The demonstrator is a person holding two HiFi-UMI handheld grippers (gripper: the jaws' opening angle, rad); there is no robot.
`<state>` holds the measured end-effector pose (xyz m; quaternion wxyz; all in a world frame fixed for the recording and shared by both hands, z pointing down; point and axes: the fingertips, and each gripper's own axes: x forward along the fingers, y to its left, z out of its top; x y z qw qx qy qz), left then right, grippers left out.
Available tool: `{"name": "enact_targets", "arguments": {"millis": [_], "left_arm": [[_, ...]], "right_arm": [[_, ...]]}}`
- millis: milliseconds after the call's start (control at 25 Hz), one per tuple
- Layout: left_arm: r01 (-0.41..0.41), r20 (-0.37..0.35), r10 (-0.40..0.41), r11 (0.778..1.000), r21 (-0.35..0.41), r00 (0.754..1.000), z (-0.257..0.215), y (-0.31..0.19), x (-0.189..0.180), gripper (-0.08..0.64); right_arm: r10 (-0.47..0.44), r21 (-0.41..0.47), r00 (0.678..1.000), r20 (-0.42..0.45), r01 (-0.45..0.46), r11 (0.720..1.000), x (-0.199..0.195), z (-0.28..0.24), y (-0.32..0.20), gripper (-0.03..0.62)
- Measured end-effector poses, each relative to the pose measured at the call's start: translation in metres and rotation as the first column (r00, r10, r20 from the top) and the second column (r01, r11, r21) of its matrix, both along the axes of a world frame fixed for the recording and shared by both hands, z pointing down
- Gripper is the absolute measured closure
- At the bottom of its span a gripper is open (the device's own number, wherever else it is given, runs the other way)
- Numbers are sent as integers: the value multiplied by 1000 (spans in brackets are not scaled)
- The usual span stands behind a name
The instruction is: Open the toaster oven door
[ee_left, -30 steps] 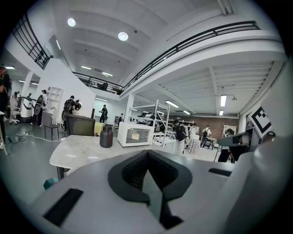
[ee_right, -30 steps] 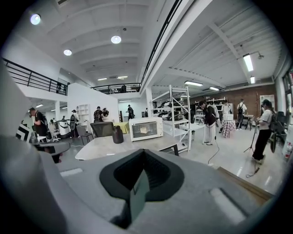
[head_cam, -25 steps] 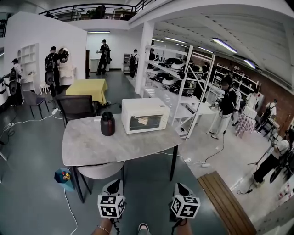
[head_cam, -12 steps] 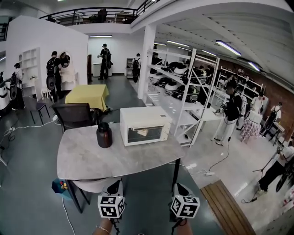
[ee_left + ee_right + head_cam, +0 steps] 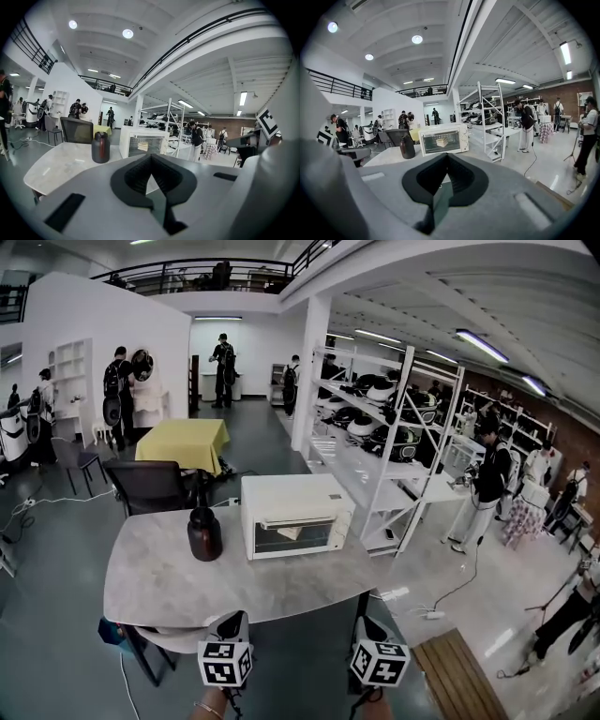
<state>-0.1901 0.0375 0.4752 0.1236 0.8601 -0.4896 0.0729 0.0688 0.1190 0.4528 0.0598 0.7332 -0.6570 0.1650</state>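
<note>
Head view: the toaster oven (image 5: 295,517) stands at the far side of the grey table (image 5: 169,582) with its door shut. A dark jar (image 5: 204,533) is just beside it on the left. The left gripper (image 5: 231,634) and right gripper (image 5: 373,638) hang low, at the table's near edge and well apart from the oven.
Left gripper view: jaws pressed together, nothing between them.
Right gripper view: jaws likewise together and empty.
Right gripper view only: a pale slice of something behind the oven's glass, and knobs down its right side.
Left gripper view only: the right gripper's marker cube (image 5: 266,123) at the picture's right edge.
</note>
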Motion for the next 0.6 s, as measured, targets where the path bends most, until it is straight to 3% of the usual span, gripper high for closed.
{"name": "enact_targets", "arguments": {"millis": [600], "left_arm": [[26,38,-24,999,-38,999,21,-50,39,555]], "right_arm": [[-10,-52,999,39,12,999,45,31,-44,588]]}}
